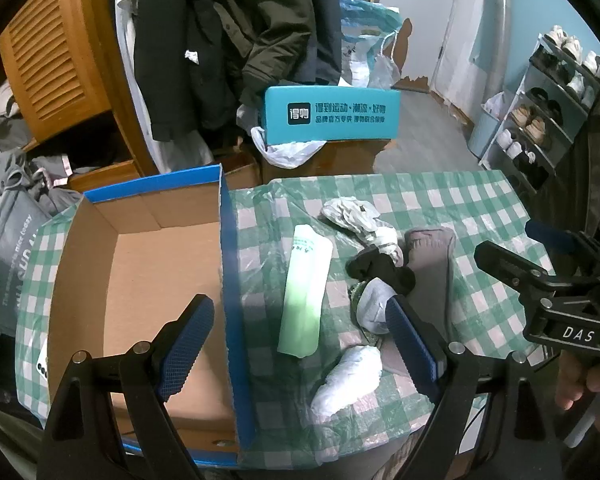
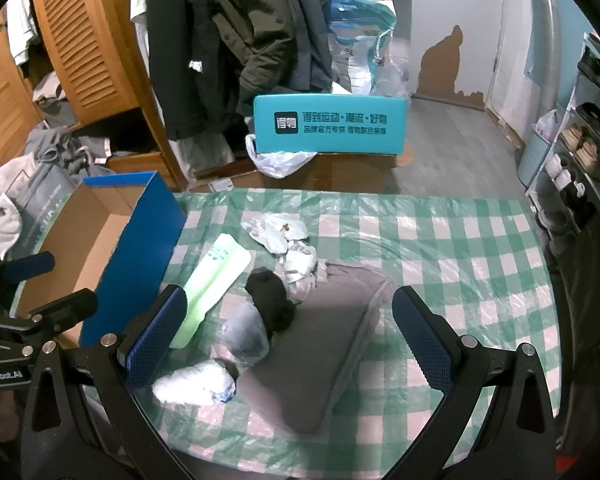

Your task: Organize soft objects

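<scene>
An open cardboard box [image 1: 140,272] with blue walls sits at the table's left; it also shows in the right wrist view [image 2: 100,240]. A pale green roll [image 1: 305,296] [image 2: 216,280] lies just right of it. Beside that lie a black sock [image 1: 384,270] [image 2: 272,296], a grey folded cloth [image 1: 432,264] [image 2: 320,352], white rolled socks [image 1: 348,376] [image 2: 196,388] and crumpled white cloth [image 1: 352,212] [image 2: 278,230]. My left gripper [image 1: 300,344] is open over the box wall and the roll, empty. My right gripper [image 2: 288,344] is open above the grey cloth, empty.
A green-checked plastic cloth [image 2: 440,248] covers the table. A teal box [image 2: 328,124] stands behind it on a brown carton. Coats [image 2: 236,40] hang behind, a wooden wardrobe [image 2: 84,48] is at left, a shoe rack [image 1: 540,112] at right.
</scene>
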`<state>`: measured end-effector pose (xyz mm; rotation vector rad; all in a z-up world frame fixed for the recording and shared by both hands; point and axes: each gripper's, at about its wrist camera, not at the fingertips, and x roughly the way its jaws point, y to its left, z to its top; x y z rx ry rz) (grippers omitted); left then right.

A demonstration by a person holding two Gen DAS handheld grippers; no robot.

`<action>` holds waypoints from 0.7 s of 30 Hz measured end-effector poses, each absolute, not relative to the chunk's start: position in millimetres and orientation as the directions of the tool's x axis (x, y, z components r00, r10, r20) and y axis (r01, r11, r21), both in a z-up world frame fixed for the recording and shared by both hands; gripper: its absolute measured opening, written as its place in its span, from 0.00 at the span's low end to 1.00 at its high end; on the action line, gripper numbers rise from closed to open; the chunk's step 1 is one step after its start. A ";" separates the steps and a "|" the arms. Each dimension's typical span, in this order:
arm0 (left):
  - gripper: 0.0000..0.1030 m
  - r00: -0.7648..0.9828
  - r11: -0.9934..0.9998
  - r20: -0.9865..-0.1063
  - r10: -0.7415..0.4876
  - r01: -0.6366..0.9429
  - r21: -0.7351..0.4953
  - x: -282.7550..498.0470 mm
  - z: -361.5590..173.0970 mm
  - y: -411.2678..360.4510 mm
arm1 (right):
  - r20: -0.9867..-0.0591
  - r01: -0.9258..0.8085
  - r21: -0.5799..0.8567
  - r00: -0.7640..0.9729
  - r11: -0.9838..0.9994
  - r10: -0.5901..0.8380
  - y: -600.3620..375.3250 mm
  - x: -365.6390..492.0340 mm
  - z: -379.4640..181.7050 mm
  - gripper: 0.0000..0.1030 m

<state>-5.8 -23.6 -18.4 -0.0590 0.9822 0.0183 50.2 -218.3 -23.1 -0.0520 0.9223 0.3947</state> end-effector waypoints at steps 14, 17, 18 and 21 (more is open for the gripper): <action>0.86 0.528 1.000 -0.849 0.001 -0.024 -0.013 8.1 -21.1 -32.6 | -0.788 -0.338 0.122 0.539 0.933 0.298 -227.9 51.3 -24.6 0.98; 0.86 0.513 1.000 -0.858 0.003 -0.026 -0.012 14.2 -26.8 -33.1 | -0.795 -0.329 0.114 0.536 0.937 0.285 -229.4 54.0 -27.3 0.98; 0.86 0.507 1.000 -0.862 0.000 -0.026 -0.015 16.4 -28.9 -33.5 | -0.797 -0.326 0.112 0.535 0.939 0.281 -229.8 54.4 -28.7 0.98; 0.86 0.486 0.999 -0.874 -0.014 -0.021 -0.027 22.6 -35.9 -35.7 | -0.805 -0.314 0.110 0.528 0.943 0.270 -232.1 57.2 -33.2 0.98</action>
